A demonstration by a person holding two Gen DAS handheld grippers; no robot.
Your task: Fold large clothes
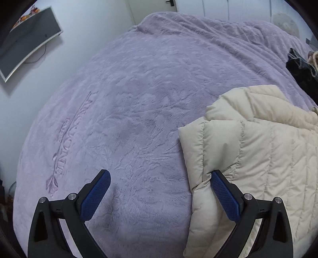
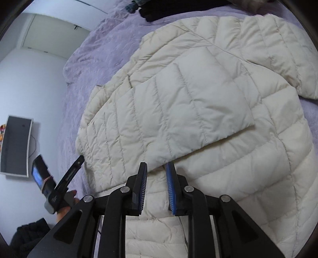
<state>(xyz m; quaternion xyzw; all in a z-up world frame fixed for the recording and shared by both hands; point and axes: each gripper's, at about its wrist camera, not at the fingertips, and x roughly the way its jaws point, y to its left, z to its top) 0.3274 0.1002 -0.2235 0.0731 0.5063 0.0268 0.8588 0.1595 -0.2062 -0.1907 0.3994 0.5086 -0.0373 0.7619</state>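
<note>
- The cream puffer jacket [image 2: 188, 103] lies spread on the bed [image 1: 123, 99], toward its right side, with dark clothes [image 2: 159, 10] beyond it at the far edge.
- Done so far, by the look of it: one sleeve or side panel is laid across the body, its edge ending just in front of the right gripper [image 2: 157, 178].
- Right gripper: jaws parted a little, nothing between them.
- Left gripper [image 1: 159, 190]: jaws wide apart and empty, at the jacket's left edge.
- Left to do: the right sleeve [image 2: 288, 59] is not yet folded in, then the body needs halving.
</note>
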